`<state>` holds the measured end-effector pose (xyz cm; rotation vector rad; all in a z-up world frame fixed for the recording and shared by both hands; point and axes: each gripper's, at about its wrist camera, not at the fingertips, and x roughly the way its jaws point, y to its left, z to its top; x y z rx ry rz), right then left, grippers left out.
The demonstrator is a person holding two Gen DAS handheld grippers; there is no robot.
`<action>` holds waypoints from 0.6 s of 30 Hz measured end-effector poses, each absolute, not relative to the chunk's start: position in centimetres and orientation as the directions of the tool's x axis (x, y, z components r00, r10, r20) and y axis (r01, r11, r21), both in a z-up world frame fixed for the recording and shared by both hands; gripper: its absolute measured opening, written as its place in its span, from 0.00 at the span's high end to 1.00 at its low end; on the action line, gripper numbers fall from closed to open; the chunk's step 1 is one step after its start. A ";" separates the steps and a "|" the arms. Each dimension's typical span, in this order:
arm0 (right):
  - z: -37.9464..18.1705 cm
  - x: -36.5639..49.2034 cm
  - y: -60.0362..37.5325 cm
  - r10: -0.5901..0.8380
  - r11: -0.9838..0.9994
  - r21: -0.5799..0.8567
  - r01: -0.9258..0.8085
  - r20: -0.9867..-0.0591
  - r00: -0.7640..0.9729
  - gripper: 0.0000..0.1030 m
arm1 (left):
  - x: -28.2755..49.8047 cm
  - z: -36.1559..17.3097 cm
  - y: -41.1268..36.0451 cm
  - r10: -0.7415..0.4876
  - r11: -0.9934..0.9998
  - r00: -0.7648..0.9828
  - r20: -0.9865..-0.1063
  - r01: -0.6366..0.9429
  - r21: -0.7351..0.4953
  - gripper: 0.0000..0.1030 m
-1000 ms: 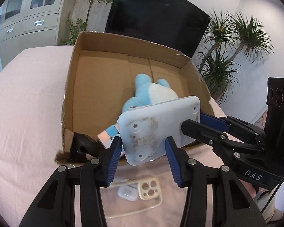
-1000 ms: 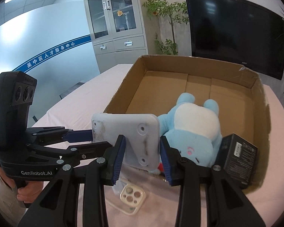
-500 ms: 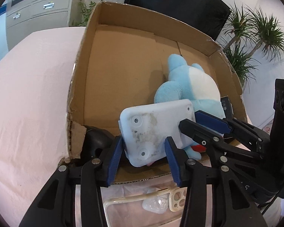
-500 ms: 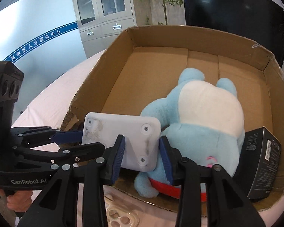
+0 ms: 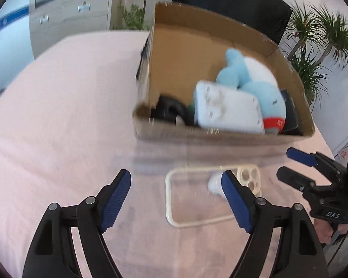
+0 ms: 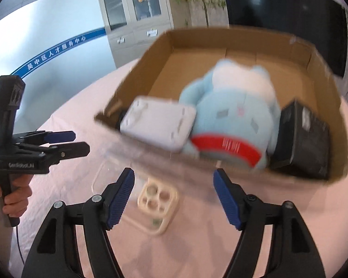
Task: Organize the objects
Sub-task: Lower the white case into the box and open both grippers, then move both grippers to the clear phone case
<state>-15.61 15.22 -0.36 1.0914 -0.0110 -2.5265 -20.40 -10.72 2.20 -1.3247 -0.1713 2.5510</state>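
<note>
1. Your bench [image 5: 58,106] is covered by a pale pink cloth.
2. An open cardboard box [image 5: 220,136] stands on it, toward the far side.
3. Just in front of the box, a clear phone case [image 5: 194,199] with a cream rim lies flat on the cloth.
4. A small white object [image 5: 214,184], too blurred to identify, sits at the case's camera end.

The right gripper [image 5: 297,165], seen from the left wrist, bears white letters "DAS" on its black body. The left gripper [image 6: 78,142], seen from the right wrist, carries blurred white lettering reading roughly "GenRobot.AI". A blue wall stripe [image 6: 58,51] shows white Chinese characters, about "吴中区人才服务中心".
</note>
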 end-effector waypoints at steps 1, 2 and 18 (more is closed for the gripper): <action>-1.3 -15.7 15.3 -0.352 -0.927 0.174 0.333 -0.713 -0.607 0.33 | -20.5 1.4 -10.7 0.290 -0.957 -0.540 -0.790 -0.171 -0.234 0.22; -2.2 -15.8 15.6 -0.359 -0.926 0.199 0.319 -0.722 -0.591 0.33 | -20.5 0.6 -10.7 0.289 -0.957 -0.530 -0.797 -0.162 -0.240 0.22; -5.3 -14.7 15.6 -0.439 -0.897 0.332 0.292 -0.747 -0.499 0.57 | -17.4 -2.5 -7.7 0.379 -0.925 -0.429 -0.820 -0.191 -0.328 0.57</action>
